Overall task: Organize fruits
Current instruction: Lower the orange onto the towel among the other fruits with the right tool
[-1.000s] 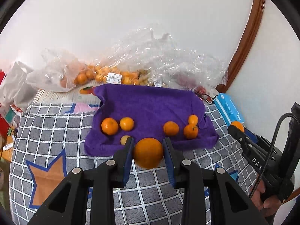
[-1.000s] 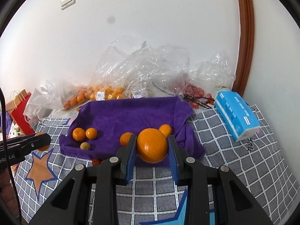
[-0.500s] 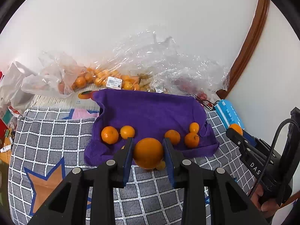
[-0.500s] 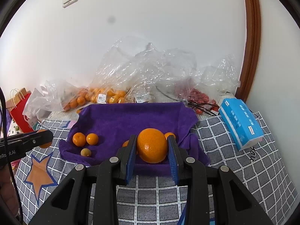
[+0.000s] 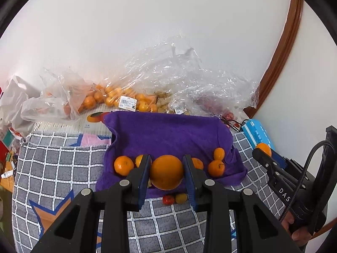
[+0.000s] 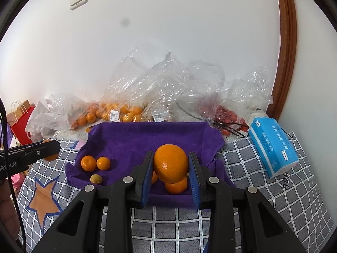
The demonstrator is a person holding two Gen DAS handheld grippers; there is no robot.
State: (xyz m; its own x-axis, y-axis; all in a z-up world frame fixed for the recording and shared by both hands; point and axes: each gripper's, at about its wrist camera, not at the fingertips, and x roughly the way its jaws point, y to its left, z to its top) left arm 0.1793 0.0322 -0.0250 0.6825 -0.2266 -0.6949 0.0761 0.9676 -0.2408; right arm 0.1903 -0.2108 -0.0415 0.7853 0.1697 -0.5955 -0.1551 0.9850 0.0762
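Note:
My left gripper (image 5: 166, 160) is shut on a large orange (image 5: 167, 171), held over the front edge of the purple towel (image 5: 168, 135). My right gripper (image 6: 170, 156) is shut on a second large orange (image 6: 171, 163) above the towel's (image 6: 147, 139) front right part. Small mandarins (image 5: 123, 165) (image 6: 88, 163) lie on the towel, two at the left and some at the right (image 5: 216, 168). A small yellowish fruit (image 6: 96, 178) sits near the towel's left front. A tiny red fruit (image 5: 168, 199) and a yellow one (image 5: 181, 198) lie on the checked cloth just in front of the towel.
Clear plastic bags of mandarins (image 5: 109, 100) and red fruits (image 6: 227, 116) are piled against the wall behind the towel. A blue tissue pack (image 6: 273, 149) lies at the right on the grey checked cloth (image 6: 263, 189). A red paper bag (image 6: 21, 126) stands far left.
Both grippers have advanced with their oranges from in front of the towel to over its front edge. The grips are unchanged.

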